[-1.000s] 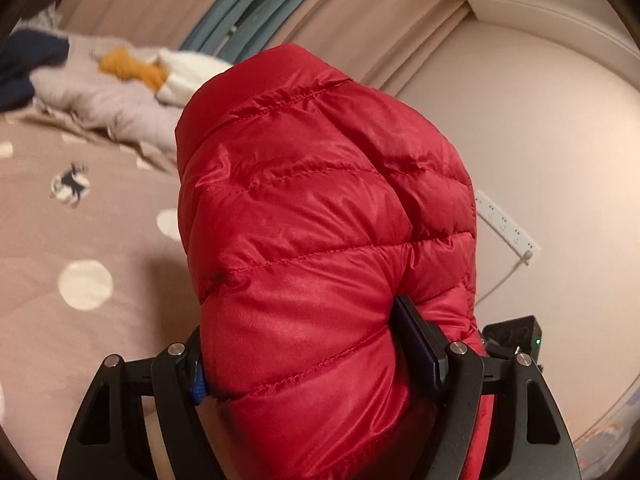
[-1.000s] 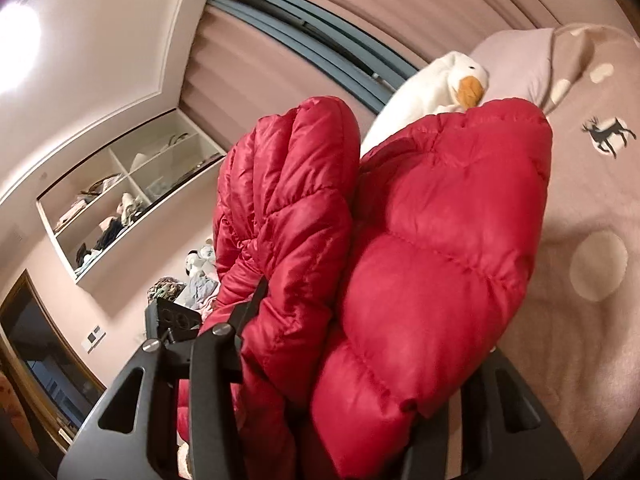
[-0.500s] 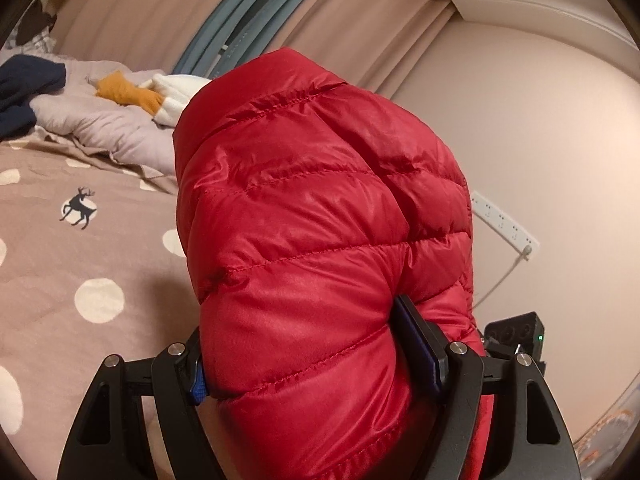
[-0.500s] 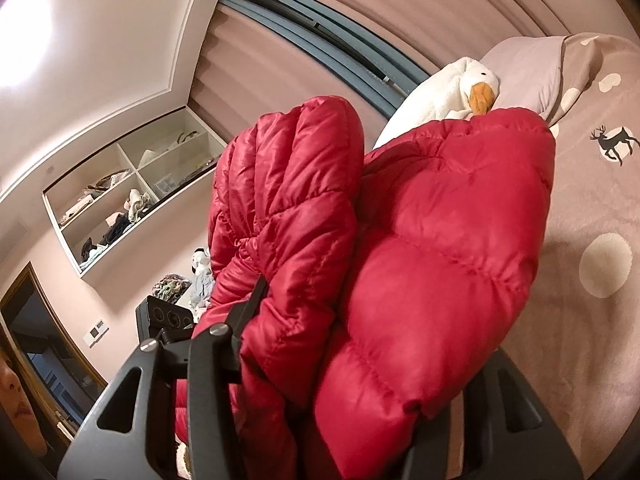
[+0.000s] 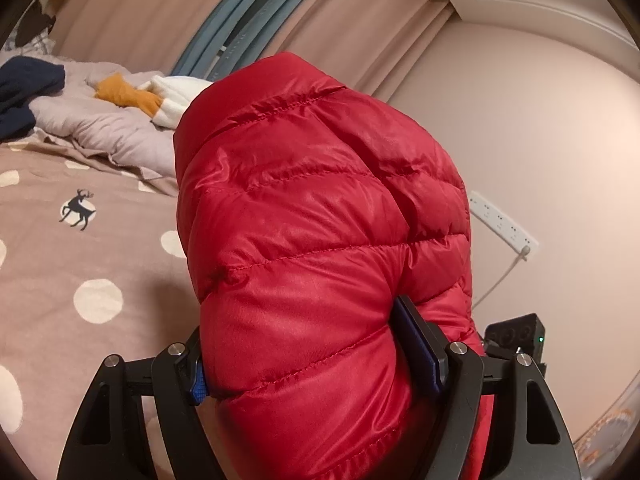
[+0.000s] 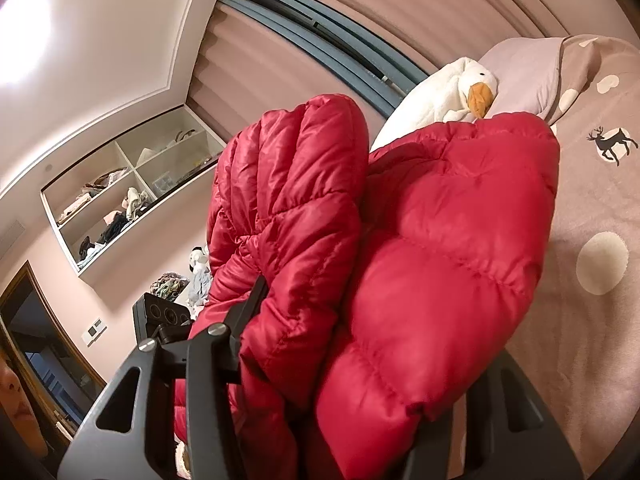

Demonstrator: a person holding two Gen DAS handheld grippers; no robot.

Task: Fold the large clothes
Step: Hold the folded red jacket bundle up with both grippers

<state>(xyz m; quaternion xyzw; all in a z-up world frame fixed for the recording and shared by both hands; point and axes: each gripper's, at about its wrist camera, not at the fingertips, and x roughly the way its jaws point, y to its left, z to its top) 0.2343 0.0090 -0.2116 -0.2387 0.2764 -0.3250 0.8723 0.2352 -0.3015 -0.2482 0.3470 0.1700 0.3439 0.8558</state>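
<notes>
— Between the left gripper's (image 5: 316, 364) jaws, what sits there?

— A thick fold of the red down jacket (image 5: 320, 248), clamped from both sides; the blue pad at four o'clock presses into the quilting. The right gripper (image 6: 352, 364) is clenched on it too, with two puffy lobes bulging up between its black fingers toward twelve o'clock.

— So where is the jacket as a whole?

— Held up in the air between both claws, above the bed (image 5: 120, 264). Nothing of it visibly rests on the dotted cover.

— Has anything changed in the last second?

— The grips have not; both hold the same bunches as before. The views have swung. In the left wrist view the deer print (image 5: 78, 210) has slid from nine o'clock toward the centre, and more cover shows beneath. In the right wrist view the plush goose (image 6: 452, 88) at one o'clock has drifted further right, and a face now edges in at eight o'clock.

— Meaning?

— I judge the jacket is being carried and turned over the bed, not yet laid down. Folding proper seems still ahead: it wants spreading flat first, and slippery, springy down will likely puff back open.

— And beyond?

— Pillow (image 5: 100, 136) and dark blue garment (image 5: 24, 96) at ten o'clock, power strip (image 5: 504, 220) on the wall at three.
</notes>
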